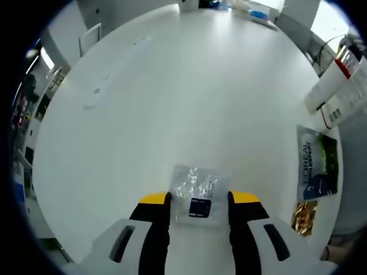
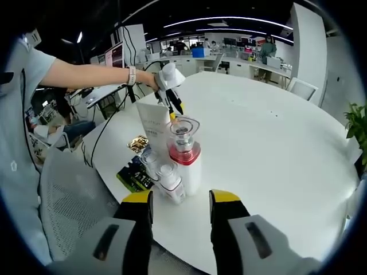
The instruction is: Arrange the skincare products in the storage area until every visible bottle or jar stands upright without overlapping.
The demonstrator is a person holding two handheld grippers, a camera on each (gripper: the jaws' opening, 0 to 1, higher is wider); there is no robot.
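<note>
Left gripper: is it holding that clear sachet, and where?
Not held. The left gripper is open, its tips flanking the clear sachet, which lies flat on the white table.

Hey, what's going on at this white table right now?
A person is tidying skincare products on a round white table with two handheld grippers. The left gripper is down over a flat silver sachet, jaws open either side of it. The right gripper is open, facing an upright red-and-clear bottle, a white box and a dark packet.
</note>
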